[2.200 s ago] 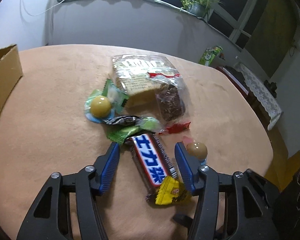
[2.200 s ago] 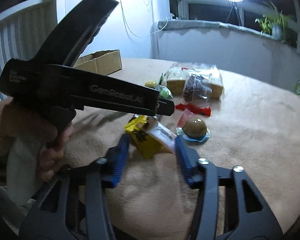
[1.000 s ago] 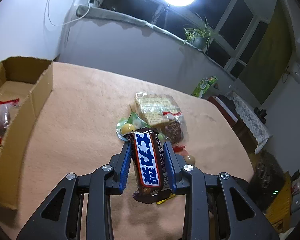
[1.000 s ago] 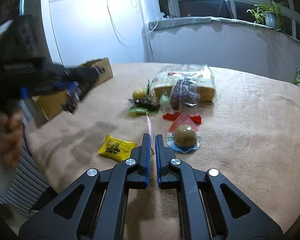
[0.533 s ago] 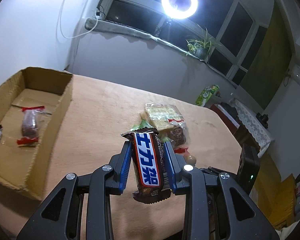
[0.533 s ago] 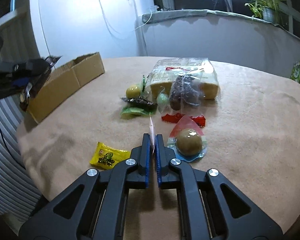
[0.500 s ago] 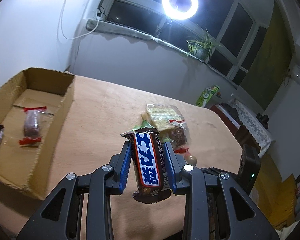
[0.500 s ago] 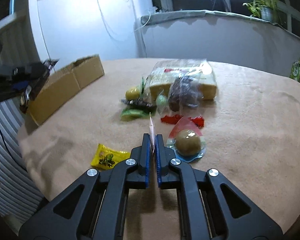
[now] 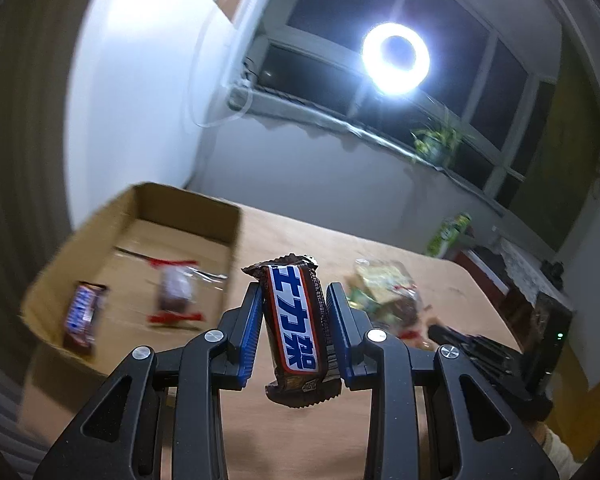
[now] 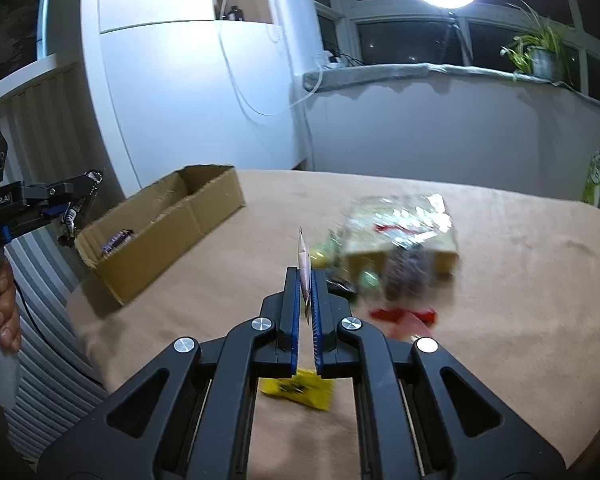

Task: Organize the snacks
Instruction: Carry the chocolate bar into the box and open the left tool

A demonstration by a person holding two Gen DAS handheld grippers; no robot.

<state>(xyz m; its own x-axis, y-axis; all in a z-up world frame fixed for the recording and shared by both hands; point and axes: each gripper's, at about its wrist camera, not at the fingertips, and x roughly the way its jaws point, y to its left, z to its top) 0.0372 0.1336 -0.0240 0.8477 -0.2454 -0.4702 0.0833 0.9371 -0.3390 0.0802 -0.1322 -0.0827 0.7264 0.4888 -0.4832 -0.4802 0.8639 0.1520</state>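
Nearer now: cardboard box [image 9: 148, 248] | left gripper [image 9: 296, 320] jaws pinching chocolate bar [image 9: 296, 324]; right gripper [image 10: 305, 300] jaws pinching thin wrapper [image 10: 303, 258]

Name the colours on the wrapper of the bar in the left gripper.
Brown chocolate bar wrapper, white panel with blue lettering, red edging; clearest in left wrist view.

Black handheld grippers with blue-lined jaws

The left gripper [image 9: 294, 332] and right gripper [image 10: 305, 308] share 1 build: matte black angular arms with triangular cut-outs behind the jaws, ribbed blue pads on the inner faces, and 4 round silver screws across each linkage. White lettering marks the left gripper's side, and bare skin of the left hand [image 10: 2, 312] shows beneath it.
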